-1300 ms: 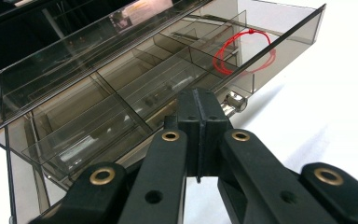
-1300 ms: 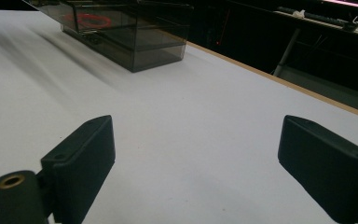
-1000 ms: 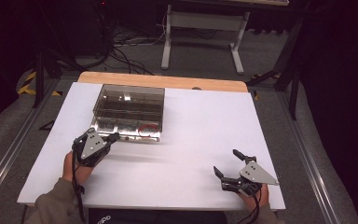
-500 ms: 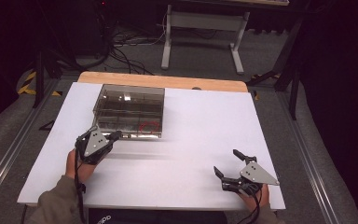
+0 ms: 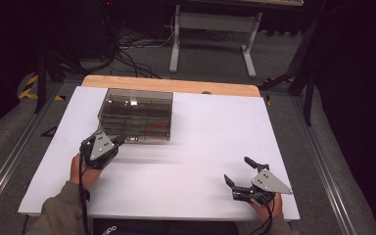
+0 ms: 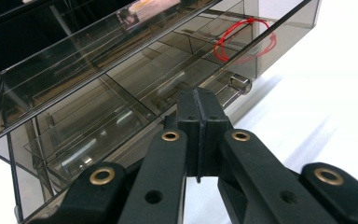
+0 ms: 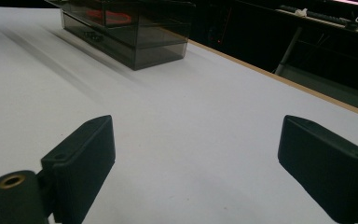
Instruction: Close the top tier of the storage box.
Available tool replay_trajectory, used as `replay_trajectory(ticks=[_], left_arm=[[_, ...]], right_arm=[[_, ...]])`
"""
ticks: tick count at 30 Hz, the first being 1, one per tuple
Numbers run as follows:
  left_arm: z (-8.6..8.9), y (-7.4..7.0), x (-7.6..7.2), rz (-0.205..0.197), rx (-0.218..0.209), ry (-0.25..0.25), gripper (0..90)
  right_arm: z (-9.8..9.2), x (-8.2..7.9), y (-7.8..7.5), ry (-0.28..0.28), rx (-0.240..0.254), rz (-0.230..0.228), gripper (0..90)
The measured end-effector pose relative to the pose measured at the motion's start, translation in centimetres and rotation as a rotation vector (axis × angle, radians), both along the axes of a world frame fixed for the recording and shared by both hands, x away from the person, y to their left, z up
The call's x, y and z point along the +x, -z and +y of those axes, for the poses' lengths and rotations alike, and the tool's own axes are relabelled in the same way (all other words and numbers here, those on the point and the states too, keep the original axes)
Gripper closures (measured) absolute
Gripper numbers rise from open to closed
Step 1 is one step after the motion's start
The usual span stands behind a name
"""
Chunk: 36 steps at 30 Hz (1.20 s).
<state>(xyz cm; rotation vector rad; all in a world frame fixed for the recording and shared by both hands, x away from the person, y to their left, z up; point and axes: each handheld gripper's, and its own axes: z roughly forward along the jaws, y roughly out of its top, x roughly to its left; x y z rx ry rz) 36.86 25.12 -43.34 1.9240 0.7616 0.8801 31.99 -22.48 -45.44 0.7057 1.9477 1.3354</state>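
Note:
A smoky see-through compartment box (image 5: 136,113) stands at the back left of the white table (image 5: 200,147). A red loop (image 5: 157,130) lies in its front right compartment, and shows in the left gripper view as a red loop (image 6: 235,39). My left gripper (image 5: 120,141) is just in front of the box's near wall, left of a small round knob (image 6: 239,84). Its jaws are shut, pad against pad, with nothing between them (image 6: 199,100). My right gripper (image 5: 237,169) rests low at the table's front right, open wide over bare tabletop (image 7: 200,154), far from the box (image 7: 130,32).
The table's wooden far edge (image 5: 176,85) runs behind the box. Beyond it lie a dark floor with cables and a grey stand (image 5: 210,29). Metal rails (image 5: 10,161) flank the table on both sides.
The left gripper has crept slightly along the box's front. The right gripper and the box have kept still.

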Motion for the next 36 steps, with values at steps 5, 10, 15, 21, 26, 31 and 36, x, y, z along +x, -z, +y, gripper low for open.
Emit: replay_trajectory(ticks=[5,10,15,21,26,31,36], left_arm=[[-0.1,0.1,0.4,0.000,-0.001,-0.012,89.5],[0.1,0.1,0.7,0.005,0.003,-0.015,89.5],[0.1,0.2,0.9,0.007,0.010,-0.015,89.5],[0.0,0.2,1.3,0.003,0.005,-0.025,89.4],[-0.1,0.2,1.6,0.006,0.004,-0.028,89.4],[-0.1,0.3,1.8,0.005,0.000,-0.033,89.5],[0.0,0.4,2.0,0.012,0.002,-0.040,89.4]], right_arm=[[0.0,0.0,0.0,-0.004,-0.003,-0.001,11.9],[0.0,0.0,0.0,-0.002,-0.002,0.000,11.9],[0.1,0.0,0.0,-0.004,-0.007,-0.001,12.0],[0.1,0.0,0.0,-0.007,-0.007,-0.002,12.1],[0.0,0.0,-0.1,-0.005,0.002,0.000,12.1],[0.1,0.0,-0.1,-0.004,0.001,-0.002,12.1],[0.0,0.0,-0.1,-0.004,0.001,-0.003,12.1]])
